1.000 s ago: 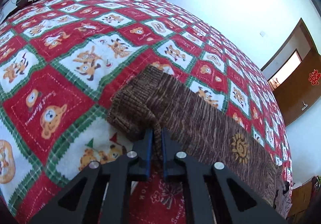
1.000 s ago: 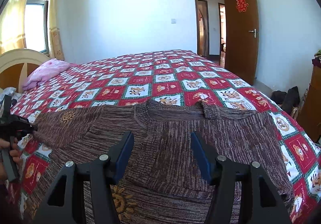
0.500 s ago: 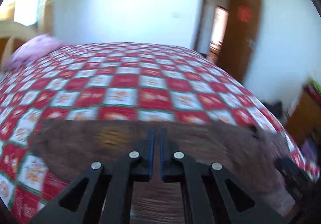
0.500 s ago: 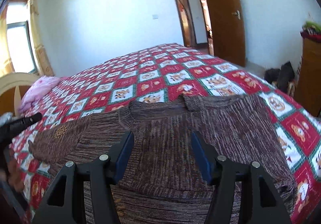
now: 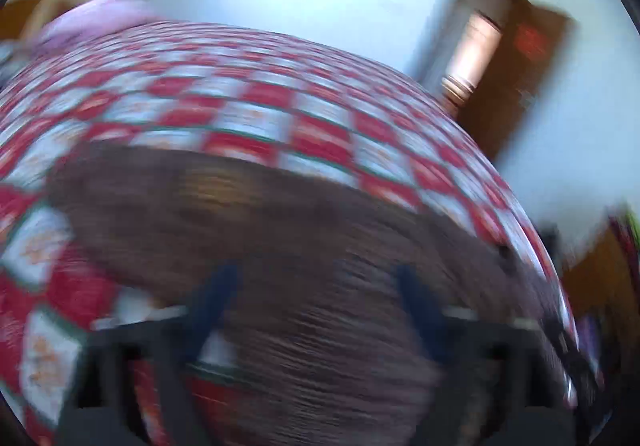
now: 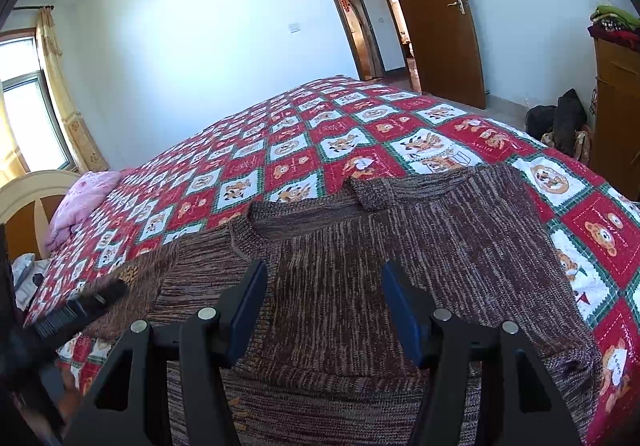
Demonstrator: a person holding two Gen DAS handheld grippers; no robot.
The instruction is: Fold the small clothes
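The left gripper (image 5: 316, 302) is opening, its blurred jaws already wide apart above the sweater (image 5: 248, 230) with nothing clamped between them. The right gripper (image 6: 324, 310) hangs partly open over the sweater's chest, jaws apart and gripping nothing. There are two grippers and one brown knit sweater (image 6: 380, 266), which lies spread flat on the red checked quilt (image 6: 360, 134) with one sleeve folded across the collar. One pink pillow (image 6: 80, 202) sits near the headboard.
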